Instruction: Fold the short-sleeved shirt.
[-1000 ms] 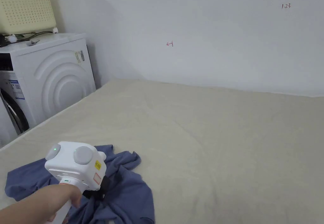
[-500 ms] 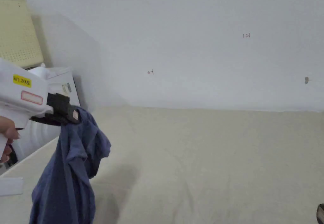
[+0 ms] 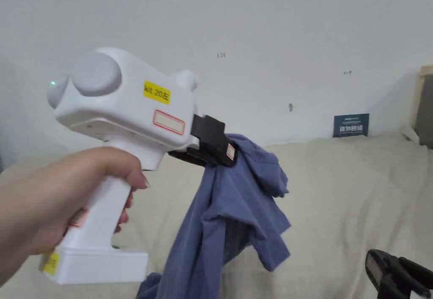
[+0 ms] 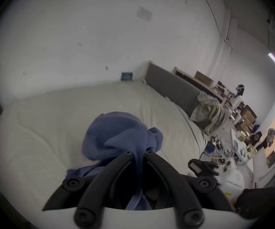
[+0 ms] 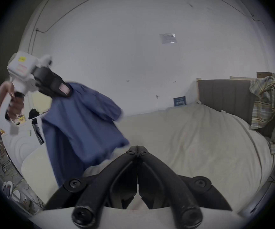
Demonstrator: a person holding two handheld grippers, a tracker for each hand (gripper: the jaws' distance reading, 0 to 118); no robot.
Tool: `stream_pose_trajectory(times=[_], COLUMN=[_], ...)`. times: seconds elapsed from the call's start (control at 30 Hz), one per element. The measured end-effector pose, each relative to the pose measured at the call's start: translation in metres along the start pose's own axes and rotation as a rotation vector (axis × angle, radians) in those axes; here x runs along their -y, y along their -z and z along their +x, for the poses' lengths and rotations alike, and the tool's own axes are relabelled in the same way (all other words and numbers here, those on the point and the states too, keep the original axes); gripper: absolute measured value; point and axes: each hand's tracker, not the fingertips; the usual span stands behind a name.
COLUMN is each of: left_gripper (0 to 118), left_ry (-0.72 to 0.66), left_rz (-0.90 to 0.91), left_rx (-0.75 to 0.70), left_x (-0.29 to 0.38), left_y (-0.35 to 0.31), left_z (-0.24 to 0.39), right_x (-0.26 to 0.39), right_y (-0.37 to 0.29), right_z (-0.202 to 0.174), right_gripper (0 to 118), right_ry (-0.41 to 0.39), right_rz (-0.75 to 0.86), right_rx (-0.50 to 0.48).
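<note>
A blue short-sleeved shirt (image 3: 230,215) hangs in the air above the beige bed (image 3: 346,194), bunched and dangling. My left gripper (image 3: 224,154) is shut on a fold near the shirt's top and holds it up at chest height. In the left gripper view the blue shirt (image 4: 116,135) is pinched between the two black jaws of the left gripper (image 4: 138,153). My right gripper (image 5: 137,149) is shut with nothing in it, low over the bed, to the right of the hanging shirt (image 5: 83,125). Its black tip (image 3: 393,274) shows at the head view's bottom right.
A grey headboard (image 5: 224,95) stands at the bed's right end with striped cloth (image 5: 265,105) draped over it. A white washing machine (image 5: 22,143) stands left of the bed. A white wall (image 3: 262,37) runs behind. Tables and people (image 4: 255,138) are farther off.
The left gripper has lifted the shirt off the bed and carried it up and to the right. The head camera has turned right. The right gripper's tip has come into the head view.
</note>
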Motion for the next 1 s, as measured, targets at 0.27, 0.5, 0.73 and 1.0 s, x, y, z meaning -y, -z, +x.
stream_pose_trajectory(times=[0.27,0.5,0.73,1.0], left_gripper=[4,41,114,114], left_ry=[-0.147,-0.247,-0.269,-0.184], left_rz=[-0.408,-0.469,-0.281,0.054], left_rx=[-0.028,0.038,0.119,-0.058], left_x=[0.097,0.144,0.136,0.151], left_y=[0.238,0.279,0.242,0.091], left_z=[-0.017,-0.026,-0.031,-0.030], right_x=[0.018,0.029,0.031,0.012], right_y=[0.004,0.014,0.021,0.012], right_z=[0.045,0.059,0.058,0.046], right_gripper=[0,0,0,0], right_ry=[0.045,0.054,0.071,0.036], right_rz=[-0.087,-0.128,-0.152,-0.099], right_rx=[0.083,0.100,0.095,0.072])
